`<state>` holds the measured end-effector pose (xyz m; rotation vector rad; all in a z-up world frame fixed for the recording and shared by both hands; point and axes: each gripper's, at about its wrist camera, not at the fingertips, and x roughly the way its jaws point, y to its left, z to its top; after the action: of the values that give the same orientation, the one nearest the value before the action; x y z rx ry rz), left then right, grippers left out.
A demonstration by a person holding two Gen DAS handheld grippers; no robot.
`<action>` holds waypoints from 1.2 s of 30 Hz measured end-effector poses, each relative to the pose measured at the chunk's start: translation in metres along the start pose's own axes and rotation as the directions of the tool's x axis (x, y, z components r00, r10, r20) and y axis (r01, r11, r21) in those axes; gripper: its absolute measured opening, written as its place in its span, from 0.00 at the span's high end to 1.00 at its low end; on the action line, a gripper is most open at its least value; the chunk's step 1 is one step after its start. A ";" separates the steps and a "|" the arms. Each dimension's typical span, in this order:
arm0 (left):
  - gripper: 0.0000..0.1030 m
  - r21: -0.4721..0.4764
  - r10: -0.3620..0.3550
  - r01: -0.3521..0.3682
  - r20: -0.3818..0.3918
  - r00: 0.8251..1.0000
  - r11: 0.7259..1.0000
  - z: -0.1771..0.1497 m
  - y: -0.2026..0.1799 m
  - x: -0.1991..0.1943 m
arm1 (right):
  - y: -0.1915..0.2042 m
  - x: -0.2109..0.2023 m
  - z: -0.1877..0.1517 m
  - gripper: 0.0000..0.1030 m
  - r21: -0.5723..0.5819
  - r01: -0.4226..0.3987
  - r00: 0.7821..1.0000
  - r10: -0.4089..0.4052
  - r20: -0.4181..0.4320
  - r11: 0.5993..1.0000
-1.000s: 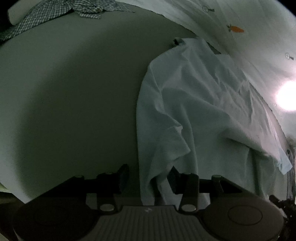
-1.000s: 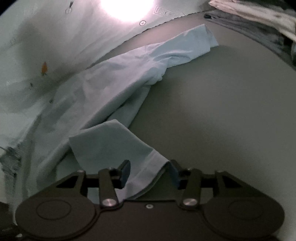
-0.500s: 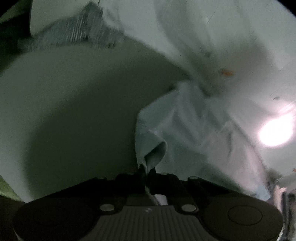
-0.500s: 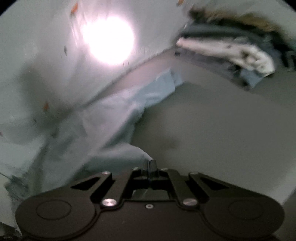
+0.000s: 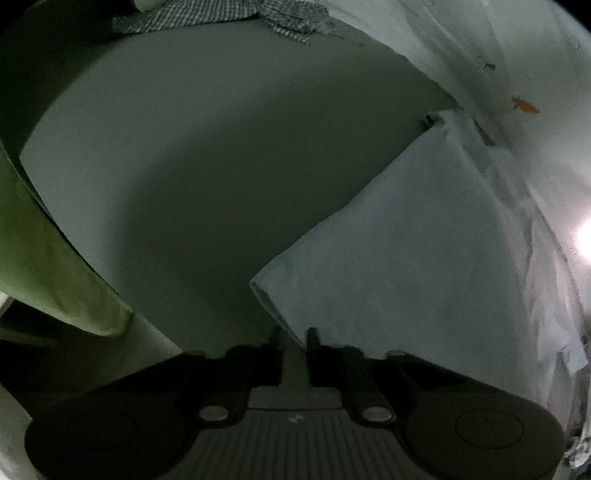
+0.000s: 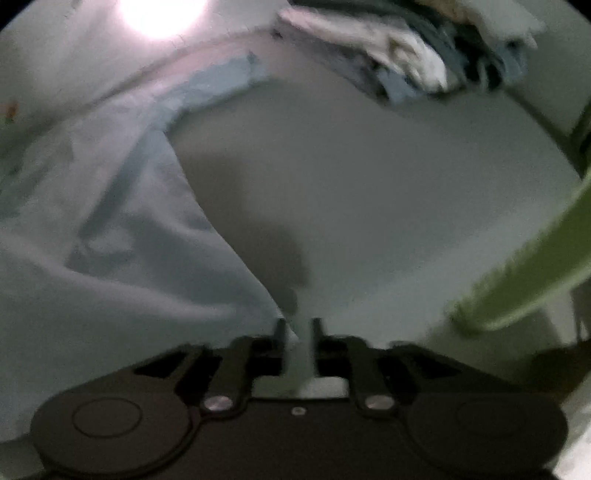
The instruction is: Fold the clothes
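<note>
The room is sitting in dim light, with one hard bright lamp glare (image 6: 162, 14) washing out the pale printed sheet (image 5: 480, 44) that is rising behind the work area; a small orange carrot print (image 5: 526, 106) is showing on it. The counter (image 5: 229, 155) is lying flat, matte and grey, and a green cloth (image 5: 55, 266) is draping over its near edge at the left. At the far left corner a grey checked garment (image 5: 229, 18) is lying crumpled, and at the far right a heap of white, grey and dark clothes (image 6: 406, 55) is piling up, blurred in the right wrist view. The light blue shirt (image 5: 424, 258) is lying on the counter against the printed sheet, its thin woven fabric smooth and taut on the left side, with a straight edge running to a folded corner, and looser and creased on the right, where a long sleeve (image 6: 221, 81) is trailing toward the heap. The left hand-held gripper (image 5: 294, 343) is pinching the shirt's near corner, its dark jaws having just eased apart a little, with cloth filling the narrow gap. The right hand-held gripper (image 6: 298, 332) is likewise clamping a fold of the same shirt, its jaws also having just widened slightly, fabric between them.
</note>
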<state>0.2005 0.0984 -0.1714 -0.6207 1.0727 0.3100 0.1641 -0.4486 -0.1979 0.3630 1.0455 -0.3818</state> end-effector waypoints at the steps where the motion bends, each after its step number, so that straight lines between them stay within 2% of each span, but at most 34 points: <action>1: 0.70 0.017 0.002 -0.002 0.010 1.000 1.000 0.004 -0.001 -0.002 | 0.006 -0.001 0.004 0.55 -0.010 -0.026 0.999 0.026 0.025 1.000; 4: 0.60 0.073 0.009 -0.011 0.033 0.999 0.997 0.018 -0.010 -0.002 | 0.035 0.007 0.018 0.46 -0.093 -0.079 0.994 0.086 0.070 0.993; 5: 0.53 0.088 0.004 -0.007 0.034 0.999 0.996 0.023 -0.013 -0.002 | 0.046 0.011 0.022 0.36 -0.128 -0.088 0.993 0.098 0.072 0.988; 6: 0.46 0.095 -0.006 0.002 0.036 0.999 0.996 0.027 -0.014 -0.003 | 0.061 0.017 0.027 0.31 -0.165 -0.092 0.992 0.104 0.070 0.982; 8: 0.39 0.095 -0.031 0.027 0.041 0.999 0.995 0.033 -0.015 -0.004 | 0.090 0.027 0.035 0.16 -0.222 -0.106 0.990 0.124 0.070 0.969; 10: 0.37 0.100 -0.044 0.040 0.043 0.998 0.994 0.041 -0.014 -0.005 | 0.119 0.039 0.039 0.12 -0.262 -0.147 0.985 0.165 0.046 0.954; 12: 0.36 0.113 -0.028 0.023 0.044 0.999 0.993 0.053 -0.014 -0.002 | 0.149 0.052 0.041 0.02 -0.285 -0.190 0.978 0.206 0.029 0.940; 13: 0.36 0.118 -0.016 0.011 0.047 0.999 0.993 0.059 -0.014 -0.001 | 0.162 0.059 0.042 0.00 -0.294 -0.206 0.975 0.222 0.020 0.933; 17: 0.30 0.087 -0.025 0.018 0.075 0.997 0.996 0.096 -0.010 0.002 | 0.207 0.077 0.043 0.00 -0.326 -0.217 0.972 0.234 0.012 0.920; 21: 0.27 0.092 -0.023 0.013 0.116 0.993 0.996 0.131 -0.014 0.013 | 0.244 0.102 0.055 0.00 -0.381 -0.208 0.969 0.244 0.048 0.901; 24: 0.21 0.076 -0.042 0.033 0.121 0.992 0.997 0.155 -0.022 0.033 | 0.266 0.125 0.068 0.00 -0.422 -0.173 0.965 0.238 0.106 0.890; 27: 0.17 0.036 -0.075 0.070 0.147 0.986 0.997 0.182 -0.030 0.058 | 0.280 0.141 0.079 0.00 -0.452 -0.092 0.954 0.208 0.214 0.887; 29: 0.17 0.034 -0.079 0.075 0.133 0.988 0.997 0.203 -0.041 0.079 | 0.284 0.154 0.090 0.00 -0.437 -0.054 0.953 0.177 0.246 0.898; 31: 0.17 0.048 -0.085 0.080 0.107 0.991 0.996 0.223 -0.057 0.099 | 0.280 0.164 0.102 0.00 -0.390 -0.086 0.943 0.201 0.264 0.917; 34: 0.17 0.114 -0.109 0.101 0.065 0.992 0.988 0.249 -0.085 0.129 | 0.278 0.174 0.105 0.00 -0.349 -0.072 0.918 0.199 0.342 0.934; 36: 0.17 0.169 -0.135 0.126 0.043 0.990 0.978 0.266 -0.106 0.152 | 0.278 0.174 0.105 0.00 -0.351 -0.071 0.918 0.198 0.342 0.934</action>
<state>0.5171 0.1684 -0.1839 -0.5280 0.9890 0.1210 0.4531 -0.2763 -0.2739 0.0517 0.6868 -0.1330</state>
